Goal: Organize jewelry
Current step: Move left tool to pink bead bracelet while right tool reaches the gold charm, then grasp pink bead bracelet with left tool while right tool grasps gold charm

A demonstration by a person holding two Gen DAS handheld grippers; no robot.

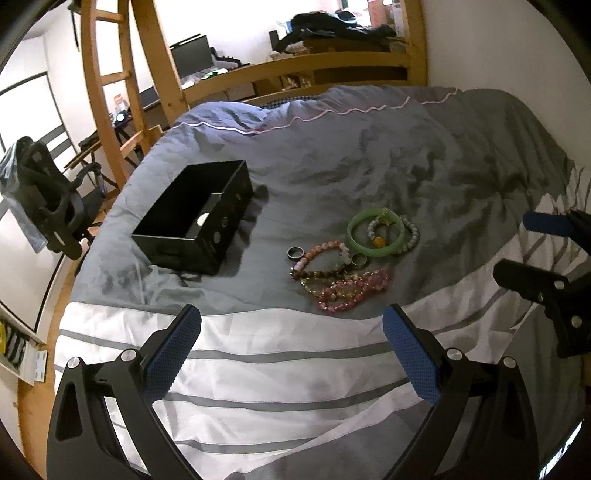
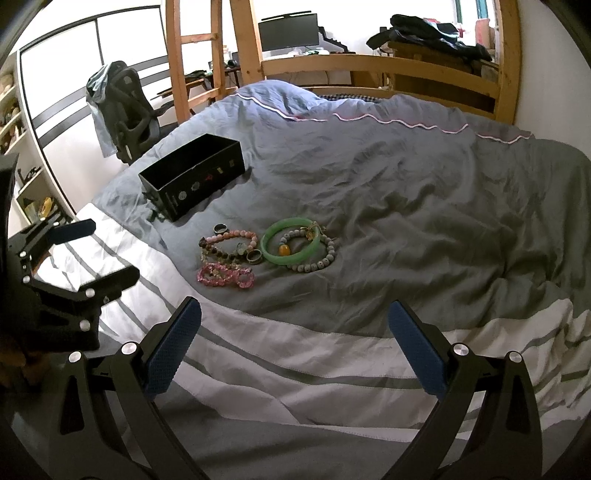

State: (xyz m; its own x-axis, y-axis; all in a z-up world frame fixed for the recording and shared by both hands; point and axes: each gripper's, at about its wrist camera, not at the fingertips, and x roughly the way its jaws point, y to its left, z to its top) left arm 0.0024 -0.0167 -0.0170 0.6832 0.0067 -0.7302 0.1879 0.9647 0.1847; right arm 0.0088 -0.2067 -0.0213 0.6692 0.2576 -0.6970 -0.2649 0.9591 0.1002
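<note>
A pile of jewelry lies on the grey bedspread: a green bangle (image 1: 376,232) (image 2: 290,241), a grey bead bracelet (image 1: 413,236) (image 2: 317,263), pink bead bracelets (image 1: 354,291) (image 2: 226,276), a brown bead bracelet (image 1: 320,274) and two metal rings (image 1: 296,253) (image 2: 221,229). An open black box (image 1: 195,218) (image 2: 192,173) stands to their left. My left gripper (image 1: 291,325) is open and empty, short of the pile. My right gripper (image 2: 294,321) is open and empty, also short of the pile; it shows at the right edge of the left wrist view (image 1: 532,254).
The bed has a white striped band (image 1: 280,354) near me and a wooden frame (image 1: 332,66) at the far end. A black office chair (image 2: 125,107) stands left of the bed. A desk with a monitor (image 2: 288,33) is behind.
</note>
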